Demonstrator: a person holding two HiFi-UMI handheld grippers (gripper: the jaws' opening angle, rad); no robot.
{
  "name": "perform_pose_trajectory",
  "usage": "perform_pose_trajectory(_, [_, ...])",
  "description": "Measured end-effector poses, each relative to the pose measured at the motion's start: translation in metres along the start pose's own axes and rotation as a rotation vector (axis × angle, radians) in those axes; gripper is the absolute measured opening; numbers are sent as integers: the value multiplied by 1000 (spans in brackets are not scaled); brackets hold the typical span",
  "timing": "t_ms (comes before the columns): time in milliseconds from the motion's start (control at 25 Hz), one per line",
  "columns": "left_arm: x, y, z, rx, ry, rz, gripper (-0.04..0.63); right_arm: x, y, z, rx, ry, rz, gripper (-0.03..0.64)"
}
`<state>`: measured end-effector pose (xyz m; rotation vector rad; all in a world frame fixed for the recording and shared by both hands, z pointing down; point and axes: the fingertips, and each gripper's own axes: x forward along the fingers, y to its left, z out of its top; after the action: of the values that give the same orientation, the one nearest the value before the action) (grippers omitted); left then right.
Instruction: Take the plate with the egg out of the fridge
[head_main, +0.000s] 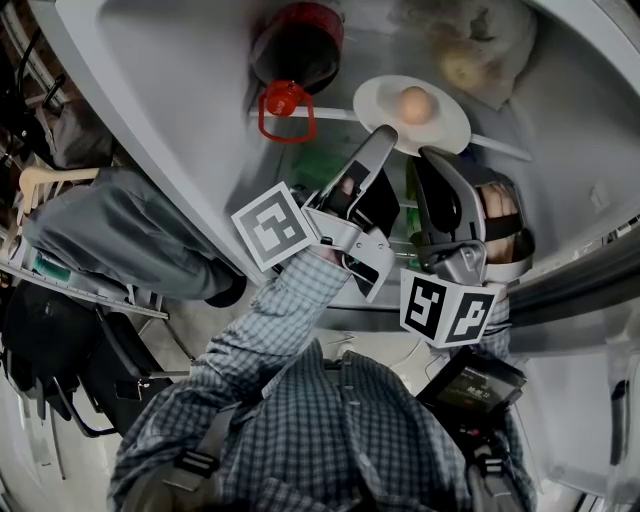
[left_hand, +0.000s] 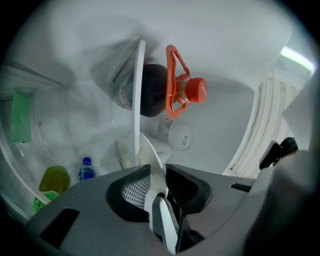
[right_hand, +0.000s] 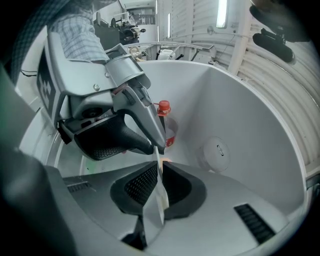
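Observation:
A white plate (head_main: 445, 128) carrying a brown egg (head_main: 415, 104) rests on a glass shelf inside the open fridge. My left gripper (head_main: 385, 133) reaches in at the plate's left rim. In the left gripper view the plate (left_hand: 149, 150) shows edge-on and fills the narrow gap between that gripper's (left_hand: 158, 170) pads. My right gripper (head_main: 432, 153) is at the near rim. Its own view shows it (right_hand: 156, 167) shut on the thin plate edge (right_hand: 159, 192), with the left gripper (right_hand: 156, 142) just beyond it on the same rim.
A dark bottle (head_main: 295, 45) with a red cap and carry ring (left_hand: 182, 92) stands left of the plate, close to my left gripper. A bag of food (head_main: 470, 45) lies behind the plate. A green item (left_hand: 54, 180) and a small blue-capped bottle (left_hand: 86, 170) sit on another level.

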<state>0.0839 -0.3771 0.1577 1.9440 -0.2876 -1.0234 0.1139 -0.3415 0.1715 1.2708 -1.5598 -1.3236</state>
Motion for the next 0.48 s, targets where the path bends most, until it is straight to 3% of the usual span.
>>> perform_pose_trajectory(320, [-1, 2, 2, -21, -24, -2, 101, -7, 0, -15, -14, 35, -26, 37])
perform_pose_trajectory(400, [0, 2, 2, -27, -30, -8, 101, -9, -3, -23, 58, 54, -23, 37])
perform_pose_trajectory(480, [-1, 2, 3, -29, -31, -11, 101, -11, -8, -29, 204, 53, -17, 37])
